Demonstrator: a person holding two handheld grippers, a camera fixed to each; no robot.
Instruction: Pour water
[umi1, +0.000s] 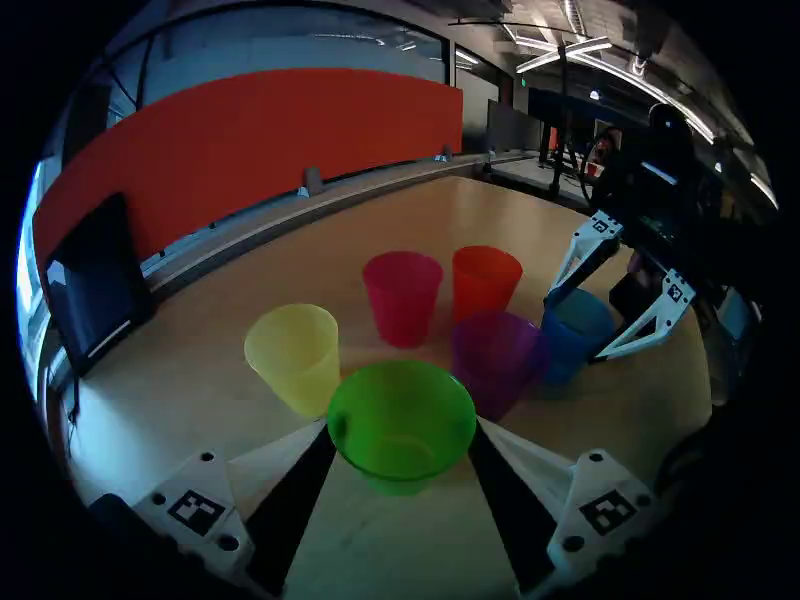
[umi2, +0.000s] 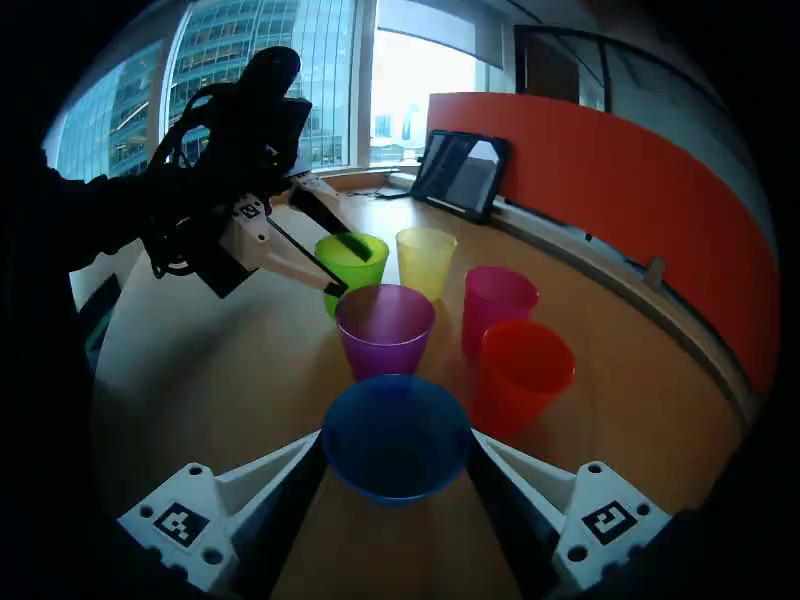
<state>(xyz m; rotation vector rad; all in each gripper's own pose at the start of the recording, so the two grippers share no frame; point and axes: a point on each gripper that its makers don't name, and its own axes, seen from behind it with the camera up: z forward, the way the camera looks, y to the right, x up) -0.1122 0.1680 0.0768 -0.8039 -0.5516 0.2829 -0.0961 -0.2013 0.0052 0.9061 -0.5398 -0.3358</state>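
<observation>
Several plastic cups stand clustered on a wooden table (umi1: 180, 390). My left gripper (umi1: 400, 428) is shut on the green cup (umi1: 402, 440), a finger on each side of it. Behind it are the yellow cup (umi1: 293, 355), pink cup (umi1: 402, 295), orange cup (umi1: 485, 280) and purple cup (umi1: 495, 360). My right gripper (umi2: 397, 435) is shut on the blue cup (umi2: 397, 460). In the right gripper view the purple cup (umi2: 385, 330) stands just ahead, and the left gripper (umi2: 350, 265) straddles the green cup (umi2: 350, 258). I cannot tell whether any cup holds water.
An orange-red partition (umi1: 250, 140) runs along the table's far side. A dark tablet (umi2: 462, 172) leans by it near the windows. A gloved hand (umi2: 240, 130) holds the left gripper. The right gripper (umi1: 577, 325) stands at the blue cup (umi1: 578, 335).
</observation>
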